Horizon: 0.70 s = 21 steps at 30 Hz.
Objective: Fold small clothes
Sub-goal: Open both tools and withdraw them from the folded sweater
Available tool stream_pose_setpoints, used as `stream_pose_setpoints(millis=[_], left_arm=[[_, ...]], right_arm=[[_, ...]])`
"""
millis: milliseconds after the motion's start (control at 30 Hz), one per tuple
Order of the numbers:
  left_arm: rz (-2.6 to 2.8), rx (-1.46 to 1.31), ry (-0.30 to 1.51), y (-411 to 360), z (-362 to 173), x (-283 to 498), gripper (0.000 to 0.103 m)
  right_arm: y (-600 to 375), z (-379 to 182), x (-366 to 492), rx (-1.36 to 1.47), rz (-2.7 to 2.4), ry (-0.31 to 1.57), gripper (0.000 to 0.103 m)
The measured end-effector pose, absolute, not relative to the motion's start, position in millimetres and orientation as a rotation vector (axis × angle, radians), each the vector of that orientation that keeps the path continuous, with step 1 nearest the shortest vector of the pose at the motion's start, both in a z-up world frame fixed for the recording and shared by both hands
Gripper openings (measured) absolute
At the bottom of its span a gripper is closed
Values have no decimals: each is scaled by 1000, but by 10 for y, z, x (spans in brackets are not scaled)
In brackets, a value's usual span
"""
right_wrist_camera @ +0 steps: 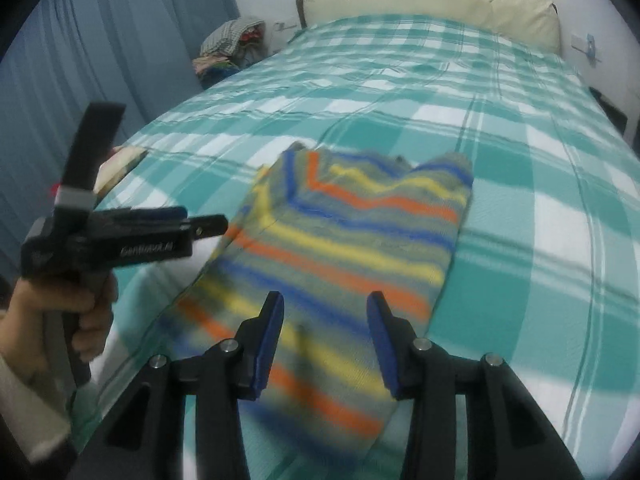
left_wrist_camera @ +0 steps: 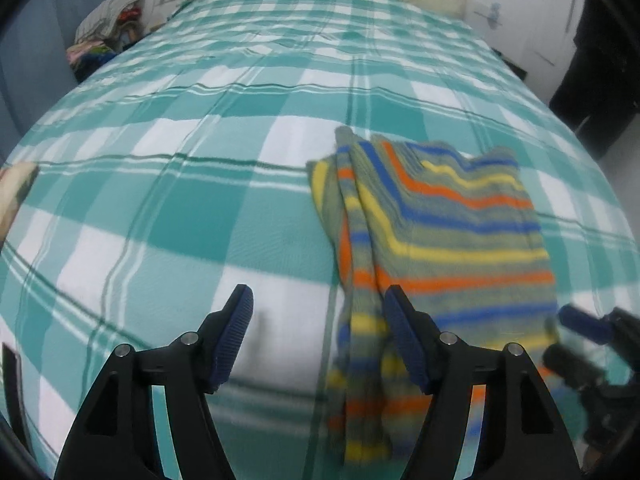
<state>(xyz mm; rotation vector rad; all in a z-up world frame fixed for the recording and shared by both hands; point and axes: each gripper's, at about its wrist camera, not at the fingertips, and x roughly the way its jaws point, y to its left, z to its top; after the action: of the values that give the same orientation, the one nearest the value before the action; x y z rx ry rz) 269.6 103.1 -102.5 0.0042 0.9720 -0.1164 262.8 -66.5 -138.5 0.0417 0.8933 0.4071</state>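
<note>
A small knit garment (left_wrist_camera: 440, 232) with blue, orange, yellow and grey stripes lies folded lengthwise on the green-and-white checked bedspread (left_wrist_camera: 180, 208). My left gripper (left_wrist_camera: 318, 296) stands open above the garment's left edge, its right finger (left_wrist_camera: 404, 332) over the folded strip, with nothing pinched. At the right edge of that view the right gripper (left_wrist_camera: 580, 340) shows as a blur. In the right wrist view the garment (right_wrist_camera: 352, 240) stretches away from my right gripper (right_wrist_camera: 325, 304), which hovers open over its near end. A hand (right_wrist_camera: 60, 312) holds the left gripper (right_wrist_camera: 216, 222) at the garment's left side.
A cream pillow (right_wrist_camera: 432, 4) lies at the head of the bed. A pile of clothes (right_wrist_camera: 232, 44) sits beside the bed at the far left, in front of a blue curtain (right_wrist_camera: 120, 40). A beige item (right_wrist_camera: 120, 160) rests on the bed's left edge.
</note>
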Motion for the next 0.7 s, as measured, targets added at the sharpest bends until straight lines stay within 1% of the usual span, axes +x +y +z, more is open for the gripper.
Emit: stream_pose_setpoints(millis=[67,167,267,433,500,567,600,700], left_arm=[[-135,7,970,1031,-1055,2585,76],[-103,80,1019,979,-1241,2543,76],[-60,76,1076,1083,-1392,2471,75],[-80,57,1069,1218,-1203,2156,74],[-107,55,1062,1215,-1115,1979,79],[-130,37,1058,1211,-1075,1828,86],[-149,15,1058,1202,-1056,1731,87],[-176,-25,1063,1190,-1068,1531,89]], right_arm=[[-630,-1520,2483,48,411,924,44],[-570,-1762,2336,21,395,979,44],[-554,-1722,2191,11,380,973,44],[-613,-1619,1973,27,391,998,45],[-613,-1610,1853,27,405,1014,48],[-604,-1594,1709,10,408,1021,52],[-583,-1595,1671,2,410,1021,53],[-576,-1577,1467,-12,404,1012,65]])
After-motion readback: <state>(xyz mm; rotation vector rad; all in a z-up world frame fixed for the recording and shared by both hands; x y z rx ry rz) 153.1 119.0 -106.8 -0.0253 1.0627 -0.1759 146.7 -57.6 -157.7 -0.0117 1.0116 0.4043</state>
